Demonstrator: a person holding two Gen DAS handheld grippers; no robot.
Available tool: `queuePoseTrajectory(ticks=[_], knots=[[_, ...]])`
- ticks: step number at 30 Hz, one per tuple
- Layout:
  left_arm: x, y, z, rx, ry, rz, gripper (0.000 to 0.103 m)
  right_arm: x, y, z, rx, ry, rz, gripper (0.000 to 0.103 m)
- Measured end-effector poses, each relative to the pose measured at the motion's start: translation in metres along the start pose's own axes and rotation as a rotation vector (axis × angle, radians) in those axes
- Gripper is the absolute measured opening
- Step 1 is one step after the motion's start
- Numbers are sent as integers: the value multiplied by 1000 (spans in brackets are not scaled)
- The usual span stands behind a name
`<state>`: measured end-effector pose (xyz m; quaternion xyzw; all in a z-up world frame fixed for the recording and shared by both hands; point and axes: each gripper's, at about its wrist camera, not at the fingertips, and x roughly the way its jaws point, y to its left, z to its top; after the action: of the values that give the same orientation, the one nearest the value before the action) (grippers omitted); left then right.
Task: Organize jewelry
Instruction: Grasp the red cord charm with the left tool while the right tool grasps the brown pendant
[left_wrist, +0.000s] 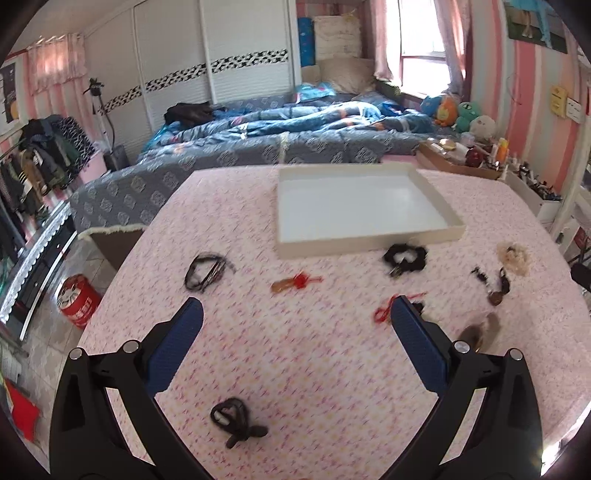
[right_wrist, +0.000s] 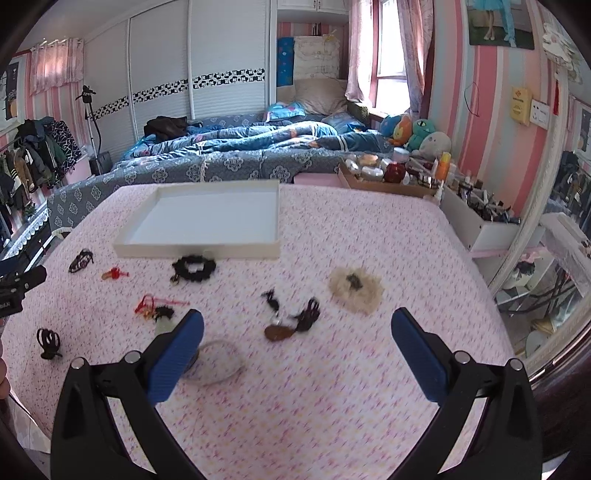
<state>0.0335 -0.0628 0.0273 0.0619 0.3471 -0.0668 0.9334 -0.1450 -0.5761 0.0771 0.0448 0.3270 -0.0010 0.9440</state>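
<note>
A white shallow tray (left_wrist: 452, 223) (right_wrist: 273, 249) lies on the pink patterned table, with nothing in it. Jewelry and hair pieces lie scattered in front of it: a black cord bracelet (left_wrist: 207, 271) (right_wrist: 80, 260), an amber pendant with a red knot (left_wrist: 293, 283) (right_wrist: 115, 274), a black scrunchie (left_wrist: 405, 256) (right_wrist: 194, 268), a red cord piece (left_wrist: 384, 310) (right_wrist: 153, 304), a dark beaded piece (left_wrist: 496, 286) (right_wrist: 295, 321), a beige fluffy scrunchie (left_wrist: 514, 257) (right_wrist: 356, 290) and a black claw clip (left_wrist: 236, 419) (right_wrist: 48, 341). My left gripper (left_wrist: 297, 312) is open and empty above the table. My right gripper (right_wrist: 297, 321) is open and empty.
A bed with blue bedding (left_wrist: 277, 129) lies behind the table. A cardboard box of cosmetics (right_wrist: 391, 173) and a white drawer (right_wrist: 480, 221) stand at the right. A red bucket (left_wrist: 77, 301) stands on the floor at the left. A clear round item (right_wrist: 218, 360) lies by the right gripper's left finger.
</note>
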Motion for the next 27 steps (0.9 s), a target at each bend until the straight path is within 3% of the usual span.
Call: queuePoseTrajectory(ticks=[5, 14, 16, 18, 20, 25, 27], knots=[[5, -13, 19, 0, -5, -67, 100, 6, -11, 24, 3, -13, -17, 101], [48, -34, 14, 49, 28, -60, 100, 49, -23, 23, 52, 72, 22, 101], [58, -38, 11, 57, 47, -68, 91, 60, -25, 22, 61, 94, 28, 101], [72, -45, 7, 72, 91, -92, 67, 67, -24, 18, 59, 106, 29, 101], [86, -50, 3, 82, 132, -114, 58, 76, -23, 15, 52, 123, 30, 100], [107, -60, -6, 96, 174, -171, 53, 99, -20, 10, 26, 170, 38, 88], [115, -64, -9, 104, 189, -192, 44, 107, -19, 7, 23, 190, 46, 84]])
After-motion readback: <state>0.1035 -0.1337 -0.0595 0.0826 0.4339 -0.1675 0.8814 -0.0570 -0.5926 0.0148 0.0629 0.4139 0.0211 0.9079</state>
